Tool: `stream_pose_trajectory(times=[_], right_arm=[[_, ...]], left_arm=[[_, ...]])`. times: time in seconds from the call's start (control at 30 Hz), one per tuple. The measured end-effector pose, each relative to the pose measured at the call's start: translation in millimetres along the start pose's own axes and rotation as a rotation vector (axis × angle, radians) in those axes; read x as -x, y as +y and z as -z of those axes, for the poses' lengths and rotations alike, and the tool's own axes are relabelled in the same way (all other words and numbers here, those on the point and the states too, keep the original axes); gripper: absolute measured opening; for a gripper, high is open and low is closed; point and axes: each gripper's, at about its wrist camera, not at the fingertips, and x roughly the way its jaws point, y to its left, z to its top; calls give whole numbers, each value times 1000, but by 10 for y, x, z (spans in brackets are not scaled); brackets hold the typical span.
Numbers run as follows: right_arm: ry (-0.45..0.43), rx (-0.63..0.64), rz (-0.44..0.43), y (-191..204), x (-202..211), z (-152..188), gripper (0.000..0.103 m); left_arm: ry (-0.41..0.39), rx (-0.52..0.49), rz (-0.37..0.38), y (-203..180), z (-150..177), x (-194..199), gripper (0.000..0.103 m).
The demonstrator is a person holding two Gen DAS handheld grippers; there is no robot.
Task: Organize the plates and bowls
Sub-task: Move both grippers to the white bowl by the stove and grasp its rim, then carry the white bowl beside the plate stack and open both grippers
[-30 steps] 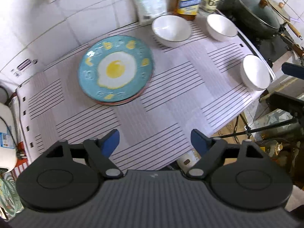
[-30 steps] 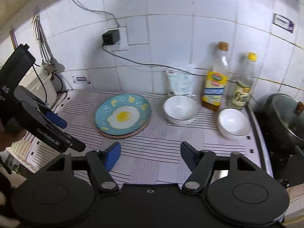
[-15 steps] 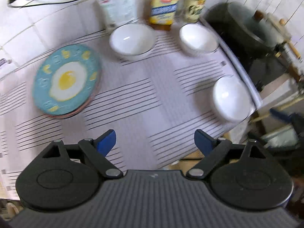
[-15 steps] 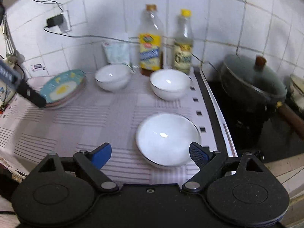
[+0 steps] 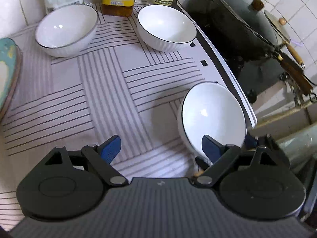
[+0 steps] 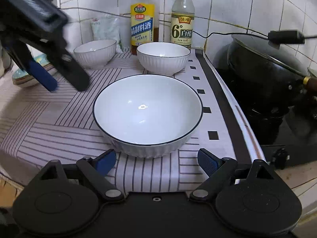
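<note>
While my right gripper (image 6: pixel 156 158) and left gripper (image 5: pixel 160 146) gape wide and empty, I count three bowls: nearest bowl (image 6: pixel 147 115) just ahead, two bowls (image 6: pixel 163 57) (image 6: pixel 95 52) behind it, plates (image 6: pixel 25 77) stacked to its left.

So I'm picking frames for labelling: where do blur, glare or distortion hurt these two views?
Left wrist: blue plate smeared at the left edge, fisheye bends the mat lines. Right wrist: left gripper motion-blurred, small lamp glare in the nearest bowl, otherwise sharp.
</note>
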Motion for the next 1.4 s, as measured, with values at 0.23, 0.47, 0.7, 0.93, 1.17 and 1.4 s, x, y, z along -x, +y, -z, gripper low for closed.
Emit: stream_pose_trajectory(times=[0.23, 0.47, 0.7, 0.93, 1.17, 1.4], right_arm=[[-88, 18, -52, -68, -189, 59, 96], [-111, 64, -74, 21, -254, -23, 93], [-110, 61, -96, 14, -241, -35, 93], [-149, 137, -105, 208, -152, -103, 93], [-182, 209, -190, 499, -149, -261, 93], [-200, 299, -316, 895, -239, -415, 93]], left_arm=[[-33, -1, 66, -126, 70, -340, 84], [-13, 42, 130, -149, 42, -383, 37], [-23, -9, 115, -141, 87, -311, 31], [-61, -19, 85, -35, 206, -134, 31], [-92, 25, 31, 245, 325, 190, 31], [-115, 132, -46, 667, 510, 512, 31]])
